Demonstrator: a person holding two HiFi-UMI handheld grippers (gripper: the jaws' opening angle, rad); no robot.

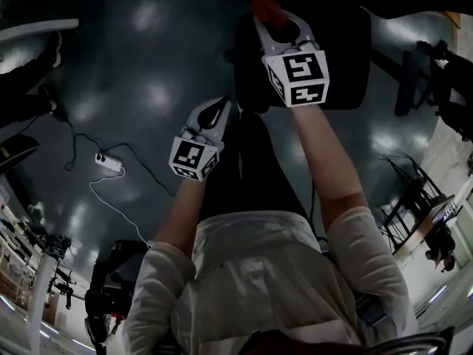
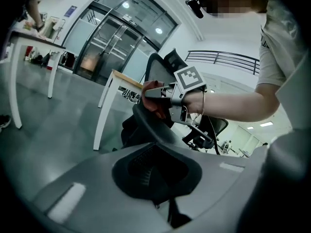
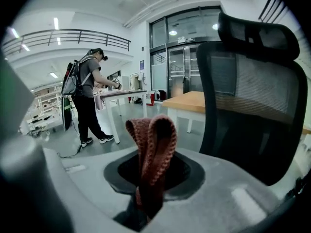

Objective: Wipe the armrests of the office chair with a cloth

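While right claw [image 1: 275, 17] pinches one red cloth [image 3: 151, 144], left claw [image 1: 219, 113] closed, empty.

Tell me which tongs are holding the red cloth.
The right tongs: the knitted cloth is pinched between them, while the left tongs hold nothing.

One cloth [image 3: 150, 147], perhaps two chairs [image 2: 154, 67] [image 2: 218, 125], two tables [image 2: 15, 81] [image 2: 124, 78]

— Home or workplace?
— Workplace: open office-lab hall. Tall glass doors [image 3: 182, 57] at twelve o'clock, balcony railing [image 3: 63, 35] at ten, mesh office chair [image 3: 252, 96] at three.
— Anything else?
— Glossy grey floor [image 1: 148, 87], power strip [image 1: 109, 163] at nine, white worktable [image 3: 124, 93].
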